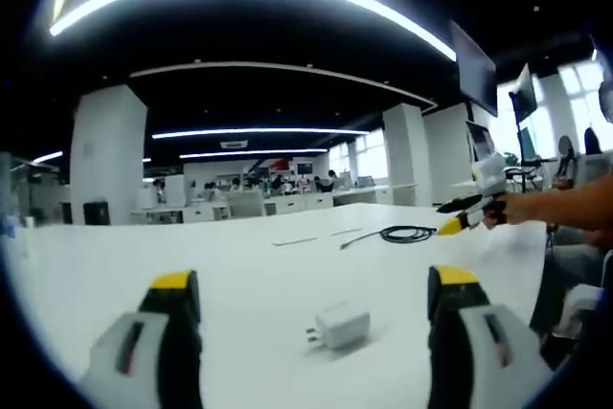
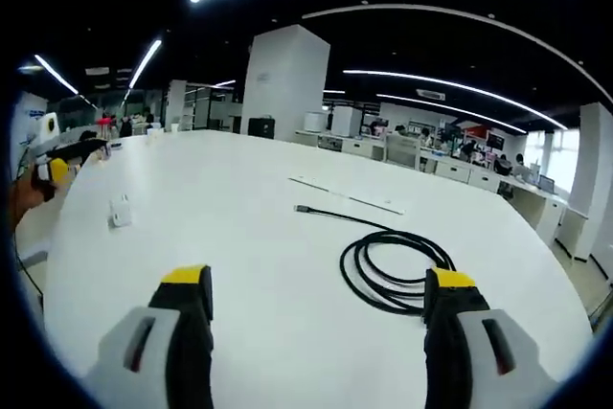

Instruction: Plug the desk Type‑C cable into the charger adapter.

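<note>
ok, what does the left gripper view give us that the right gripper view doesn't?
Left gripper view: the charger adapter close up with its prongs readable, lying just ahead of the open left gripper, and dark screens at upper right.
Right gripper view: the cable coil close up by the open right gripper, with its connector end stretched out clear.
Shared: white table, adapter, cable, the opposite gripper, office background.
</note>
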The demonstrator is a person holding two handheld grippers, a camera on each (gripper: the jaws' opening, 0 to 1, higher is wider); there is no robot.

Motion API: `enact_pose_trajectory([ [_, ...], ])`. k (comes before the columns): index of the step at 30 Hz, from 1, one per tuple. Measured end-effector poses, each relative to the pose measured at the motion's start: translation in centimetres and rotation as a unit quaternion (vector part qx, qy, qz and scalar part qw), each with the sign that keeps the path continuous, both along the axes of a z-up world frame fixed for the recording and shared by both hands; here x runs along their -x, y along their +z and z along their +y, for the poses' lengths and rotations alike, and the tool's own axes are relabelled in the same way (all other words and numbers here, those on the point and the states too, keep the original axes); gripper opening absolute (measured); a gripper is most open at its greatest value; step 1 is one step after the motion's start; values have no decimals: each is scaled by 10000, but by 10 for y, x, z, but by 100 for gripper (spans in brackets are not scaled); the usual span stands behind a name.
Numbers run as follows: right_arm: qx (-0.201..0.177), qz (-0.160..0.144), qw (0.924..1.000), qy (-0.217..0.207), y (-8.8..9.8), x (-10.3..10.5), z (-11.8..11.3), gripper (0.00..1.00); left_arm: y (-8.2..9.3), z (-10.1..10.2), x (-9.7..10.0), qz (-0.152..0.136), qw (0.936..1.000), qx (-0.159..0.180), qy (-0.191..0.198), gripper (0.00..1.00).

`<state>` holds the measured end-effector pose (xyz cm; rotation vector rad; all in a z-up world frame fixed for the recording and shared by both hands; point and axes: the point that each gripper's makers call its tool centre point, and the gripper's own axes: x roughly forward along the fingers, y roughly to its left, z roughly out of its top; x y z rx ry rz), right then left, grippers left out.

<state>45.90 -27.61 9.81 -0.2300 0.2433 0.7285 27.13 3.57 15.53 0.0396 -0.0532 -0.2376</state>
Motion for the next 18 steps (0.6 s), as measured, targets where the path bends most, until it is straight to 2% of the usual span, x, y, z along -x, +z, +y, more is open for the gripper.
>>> enact_pose_trajectory([
  [13, 231, 548, 9982, 22, -26, -38, -5, 84, -2, 1, -1, 34, 10000, -12, 6, 99],
  [16, 232, 553, 9982, 23, -26, -38, -5, 83, -2, 0, -1, 38, 10000, -14, 4, 99],
  [18, 284, 601, 9978, 24, -28, -47, -7, 83, -2, 0, -1, 35, 10000, -35, -3, 99],
])
